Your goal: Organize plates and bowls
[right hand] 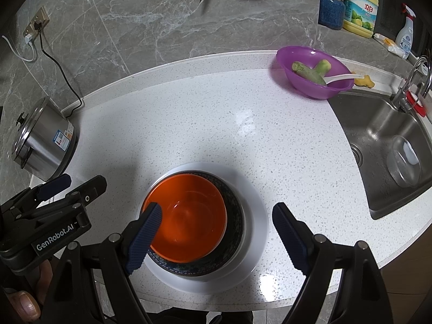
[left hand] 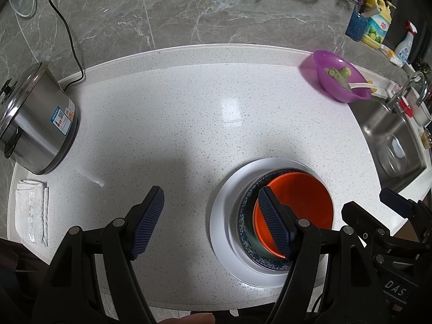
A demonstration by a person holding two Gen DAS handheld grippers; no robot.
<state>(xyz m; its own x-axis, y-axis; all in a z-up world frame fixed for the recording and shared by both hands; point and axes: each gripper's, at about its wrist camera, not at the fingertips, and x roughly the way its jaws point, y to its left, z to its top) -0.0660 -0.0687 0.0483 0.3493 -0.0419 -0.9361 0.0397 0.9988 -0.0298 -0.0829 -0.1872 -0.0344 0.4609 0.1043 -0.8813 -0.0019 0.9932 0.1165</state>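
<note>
An orange bowl (right hand: 186, 216) sits nested in a dark blue patterned bowl (right hand: 232, 232), which stands on a white plate (right hand: 256, 232) near the counter's front edge. The same stack shows in the left wrist view: orange bowl (left hand: 302, 202), patterned bowl (left hand: 244, 229), white plate (left hand: 224, 216). My left gripper (left hand: 213, 224) hangs open above the counter just left of the stack, with nothing between its fingers. My right gripper (right hand: 218, 235) hovers open over the stack and holds nothing. The right gripper (left hand: 378, 205) also appears at the right edge of the left wrist view.
A purple bowl (right hand: 314, 74) with green vegetable pieces and a white spoon stands at the back right. A steel sink (right hand: 391, 145) with a clear container lies to the right. A steel pot (right hand: 44, 140) stands at the left, and a folded cloth (left hand: 32, 213) lies near it.
</note>
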